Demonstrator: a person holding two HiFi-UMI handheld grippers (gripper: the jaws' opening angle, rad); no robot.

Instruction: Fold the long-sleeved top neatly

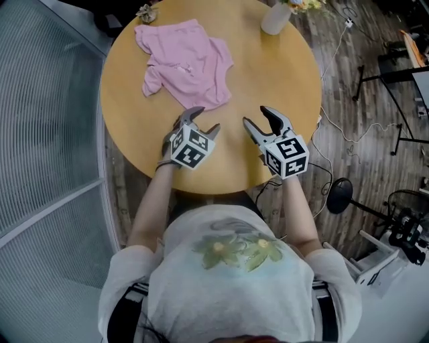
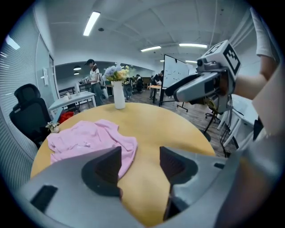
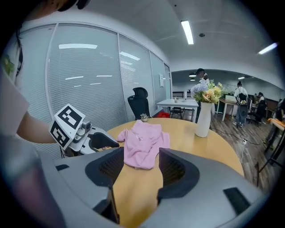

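Note:
A pink long-sleeved top (image 1: pixel 184 63) lies crumpled on the far left part of the round wooden table (image 1: pixel 268 80); it also shows as the pink top (image 2: pixel 89 138) and the pink top (image 3: pixel 143 143). My left gripper (image 1: pixel 202 120) hovers open just short of the top's near edge, nothing between its jaws. My right gripper (image 1: pixel 259 116) is open too, over bare wood to the right of the top. In the left gripper view the left gripper (image 2: pixel 140 164) frames the top's corner; in the right gripper view the right gripper (image 3: pixel 138 167) points at the top.
A white vase (image 1: pixel 275 17) with flowers stands at the table's far right edge. A small ornament (image 1: pixel 147 11) sits at the far left rim. Glass partition to the left, cables and stands on the floor at right. An office chair (image 3: pixel 139 103) stands beyond the table.

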